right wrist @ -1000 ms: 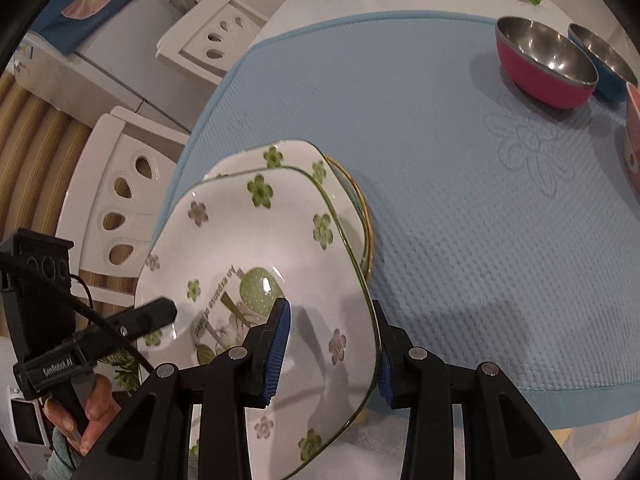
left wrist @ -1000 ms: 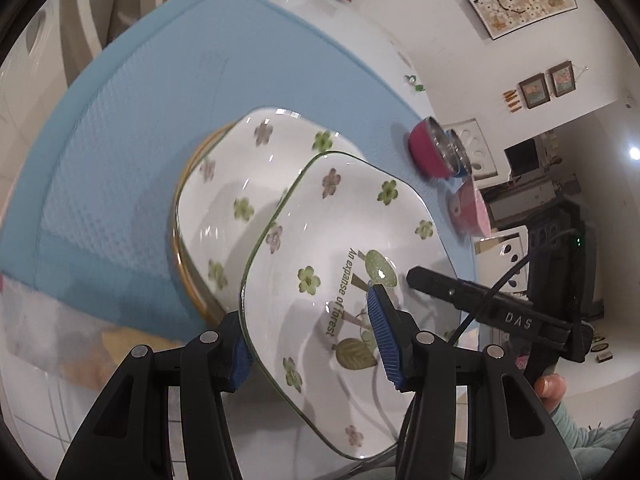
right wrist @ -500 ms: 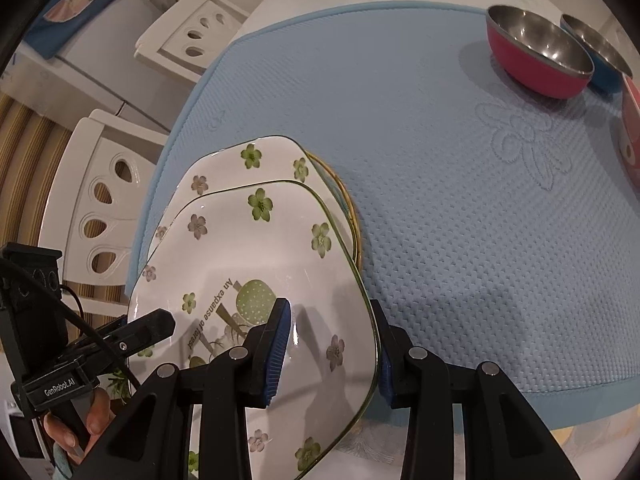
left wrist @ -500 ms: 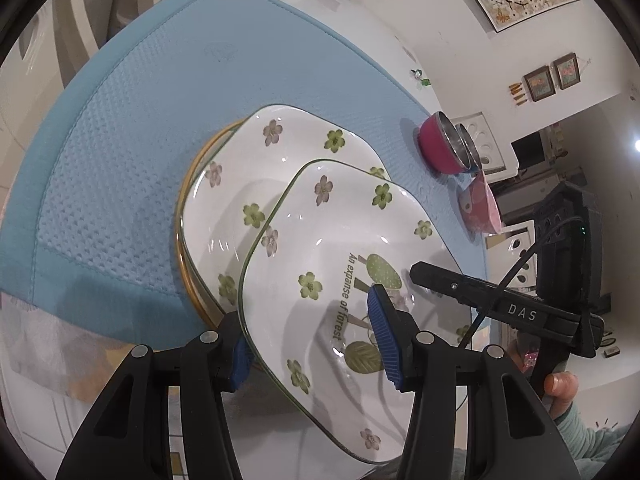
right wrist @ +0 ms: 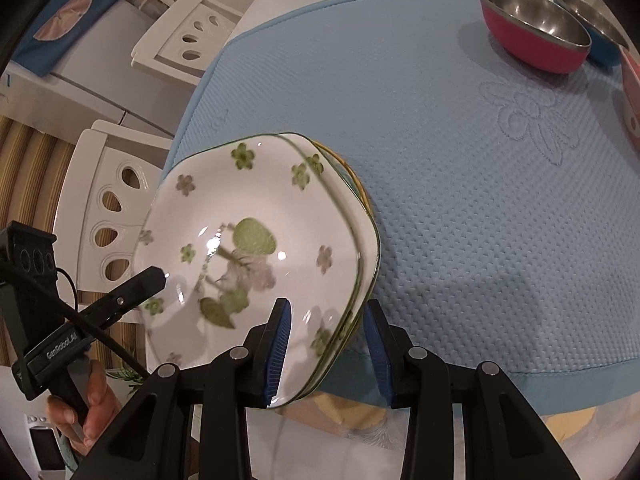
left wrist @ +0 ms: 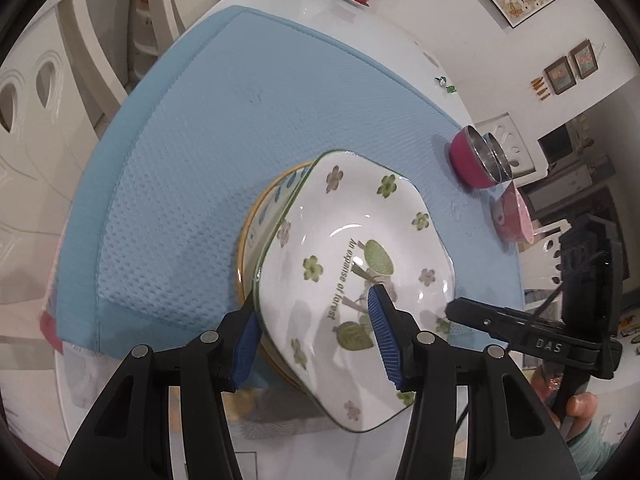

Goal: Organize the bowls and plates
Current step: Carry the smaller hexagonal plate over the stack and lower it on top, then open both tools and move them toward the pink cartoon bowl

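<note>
A white square plate with green flowers (left wrist: 352, 248) (right wrist: 248, 240) lies over a stack: a matching plate (right wrist: 366, 236) and a yellow-rimmed dish (left wrist: 256, 224) on the blue mat. My left gripper (left wrist: 314, 338) straddles the plate's near left edge, one pad above and one below. My right gripper (right wrist: 326, 344) straddles its near right edge the same way. Whether the plate rests fully on the stack I cannot tell.
A pink steel bowl (right wrist: 532, 40), a blue bowl (right wrist: 588, 28) behind it and a pink bowl (left wrist: 514, 216) stand at the mat's far right. The blue mat (right wrist: 460, 168) covers a white table. White chairs (right wrist: 116, 208) stand to the left.
The held plate has moved forward over the stack and come down; it now covers the lower flowered plate almost fully. Both grippers moved with it.
</note>
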